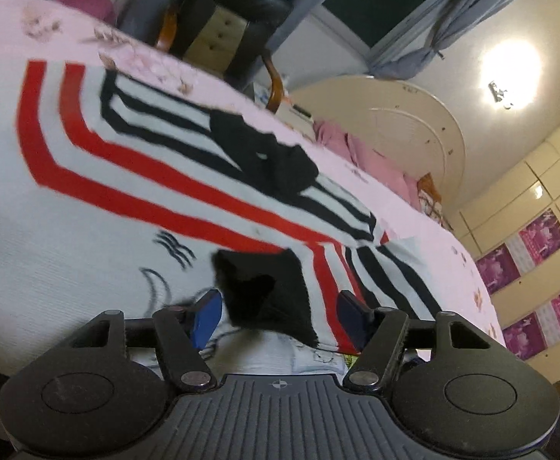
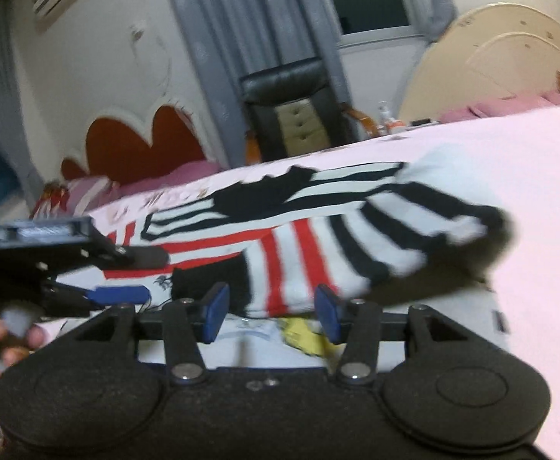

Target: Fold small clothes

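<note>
A small white sweater [image 1: 88,207] with red and black stripes lies on the pink bed sheet [image 1: 19,27]. Its striped sleeves are folded across the body, with a black cuff [image 1: 268,295] lying between the blue pads of my left gripper [image 1: 278,316]. That gripper is open and low over the sweater. In the right wrist view the sweater [image 2: 299,245] lies ahead, one striped sleeve [image 2: 414,230] bunched to the right. My right gripper [image 2: 272,312] is open at the sweater's near edge. The left gripper [image 2: 88,272] shows at the left of that view.
A black leather chair [image 1: 222,27] stands beyond the bed. A cream headboard [image 1: 395,115] and pink pillows [image 1: 364,153] are at the right. Grey curtains [image 2: 241,38] hang behind. A red scalloped headboard [image 2: 142,145] is at the left in the right wrist view.
</note>
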{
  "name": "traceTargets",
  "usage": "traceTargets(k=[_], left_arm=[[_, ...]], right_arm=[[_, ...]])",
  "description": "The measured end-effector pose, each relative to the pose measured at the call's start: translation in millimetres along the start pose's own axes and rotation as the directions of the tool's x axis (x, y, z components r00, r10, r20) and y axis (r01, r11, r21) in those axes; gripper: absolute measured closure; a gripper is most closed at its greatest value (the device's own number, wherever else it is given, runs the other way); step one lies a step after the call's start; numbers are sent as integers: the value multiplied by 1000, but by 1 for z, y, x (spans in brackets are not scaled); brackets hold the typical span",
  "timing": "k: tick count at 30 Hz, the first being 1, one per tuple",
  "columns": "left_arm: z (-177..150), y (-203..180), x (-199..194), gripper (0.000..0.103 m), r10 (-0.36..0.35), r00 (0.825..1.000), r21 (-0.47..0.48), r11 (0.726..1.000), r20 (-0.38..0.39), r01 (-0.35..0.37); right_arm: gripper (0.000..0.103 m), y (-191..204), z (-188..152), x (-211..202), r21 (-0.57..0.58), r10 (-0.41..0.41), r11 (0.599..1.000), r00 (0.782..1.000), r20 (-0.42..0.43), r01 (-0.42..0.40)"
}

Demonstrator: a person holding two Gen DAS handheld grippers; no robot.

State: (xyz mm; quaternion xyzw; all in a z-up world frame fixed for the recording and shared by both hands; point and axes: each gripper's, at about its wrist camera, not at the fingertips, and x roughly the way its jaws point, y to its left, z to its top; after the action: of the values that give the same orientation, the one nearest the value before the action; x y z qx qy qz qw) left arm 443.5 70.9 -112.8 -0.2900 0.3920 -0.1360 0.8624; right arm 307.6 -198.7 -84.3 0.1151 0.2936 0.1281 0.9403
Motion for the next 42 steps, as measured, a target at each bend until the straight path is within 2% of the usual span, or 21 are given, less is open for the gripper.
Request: traceTargets(k=[4, 6, 9, 10, 13, 17, 20, 26, 30, 33, 35, 36, 37, 38, 40, 42], left_arm=[[-10, 3, 24, 37, -12, 999, -75, 997, -39, 9], [-13, 4, 32, 47, -28, 999, -94, 995, -33, 25], [-13, 7, 47, 82, -40, 998, -123, 992, -43, 34], [-12, 8, 53, 96, -36, 998, -123, 992, -54, 30], [-3, 8, 42, 96, -38, 999, -112, 993, 3, 38], [7, 12, 20, 96, -6, 999, -75, 997, 44, 10], [10, 21, 14, 96, 13, 998, -79, 997, 54, -9], [6, 37, 5, 96, 39, 998, -89, 995, 55, -34], [2, 45, 4, 96, 44, 997, -108, 993, 58, -38], [1, 49, 0, 96, 39, 997, -104, 994, 61, -33], [1, 47, 0, 96, 43, 997, -91, 995, 59, -38], [1, 46, 0, 96, 46, 997, -83, 996, 58, -42], [1, 45, 0, 96, 50, 997, -74, 996, 58, -45], [4, 43, 0, 96, 53, 997, -62, 997, 61, -50], [10, 39, 0, 96, 57, 996, -32, 998, 70, -55], [19, 33, -4, 96, 49, 994, 4, 999, 95, -50]], right_arm=[[54, -26, -1, -20, 101, -10, 995, 1000, 14, 9], [54, -41, 1, -26, 167, -2, 986, 1000, 22, -1], [54, -68, 2, -30, 307, 22, 951, 999, 39, -33], [53, -77, 1, -30, 353, 27, 935, 999, 44, -41], [52, -103, 1, -26, 484, 49, 872, 997, 58, -71], [51, -135, -3, -17, 652, 95, 746, 991, 95, -134], [51, -149, -7, -4, 727, 111, 668, 988, 110, -156], [51, -165, -13, 23, 803, 136, 569, 983, 123, -179], [53, -173, -15, 36, 829, 128, 530, 983, 129, -177], [55, -180, -16, 40, 840, 122, 513, 984, 131, -176], [61, -179, -14, 44, 837, 121, 521, 985, 122, -168], [66, -178, -13, 45, 829, 120, 537, 987, 109, -157], [80, -177, -11, 47, 818, 110, 560, 990, 88, -135], [87, -174, -9, 48, 800, 98, 590, 993, 62, -108], [91, -172, -9, 46, 767, 79, 637, 996, 37, -79], [92, -168, -5, 39, 732, 69, 677, 997, 46, -81]])
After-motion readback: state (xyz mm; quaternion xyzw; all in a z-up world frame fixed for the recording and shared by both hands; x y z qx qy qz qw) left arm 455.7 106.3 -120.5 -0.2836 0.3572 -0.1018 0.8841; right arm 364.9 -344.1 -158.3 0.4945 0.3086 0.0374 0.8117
